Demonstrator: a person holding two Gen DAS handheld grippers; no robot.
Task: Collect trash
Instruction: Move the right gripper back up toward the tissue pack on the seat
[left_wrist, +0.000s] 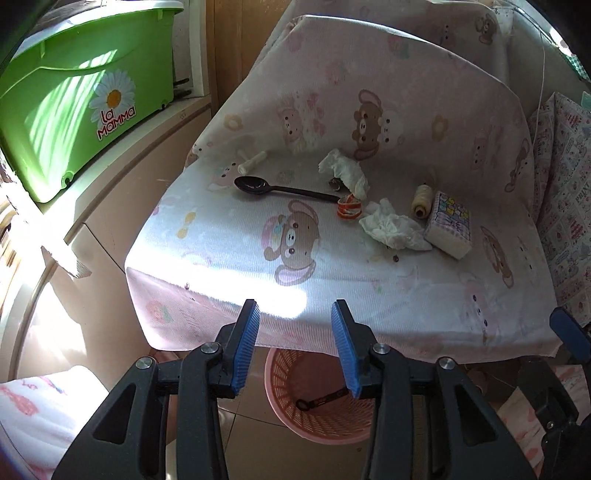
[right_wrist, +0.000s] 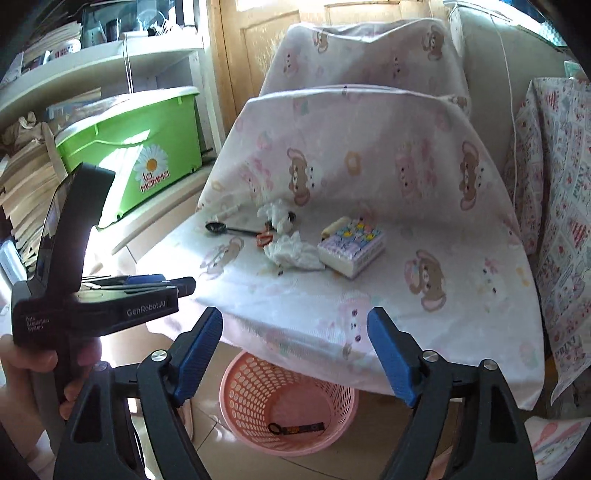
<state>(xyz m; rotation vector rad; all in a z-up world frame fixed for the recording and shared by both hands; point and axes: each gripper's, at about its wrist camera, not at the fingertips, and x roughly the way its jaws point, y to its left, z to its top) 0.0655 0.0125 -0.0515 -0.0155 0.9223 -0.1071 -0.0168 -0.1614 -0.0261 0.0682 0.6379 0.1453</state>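
Two crumpled white tissues lie on the bear-print cloth (left_wrist: 295, 280): one near the back (left_wrist: 345, 170) (right_wrist: 277, 216), one in the middle (left_wrist: 391, 226) (right_wrist: 295, 252). A small orange wrapper (left_wrist: 349, 208) (right_wrist: 265, 239) lies between them. A pink mesh basket (left_wrist: 314, 421) (right_wrist: 240, 398) stands on the floor below the cloth's front edge, with a dark strip inside (right_wrist: 297, 428). My left gripper (left_wrist: 295, 347) is open and empty above the basket. My right gripper (right_wrist: 295, 354) is open and empty too. The left gripper also shows in the right wrist view (right_wrist: 162, 282).
A black spoon (left_wrist: 280, 187), a thread spool (left_wrist: 422, 199), a tissue pack (left_wrist: 450, 225) and a small white roll (left_wrist: 252, 161) lie on the cloth. A green lidded box (left_wrist: 81, 99) stands at the left. A patterned cushion (left_wrist: 565, 206) is at the right.
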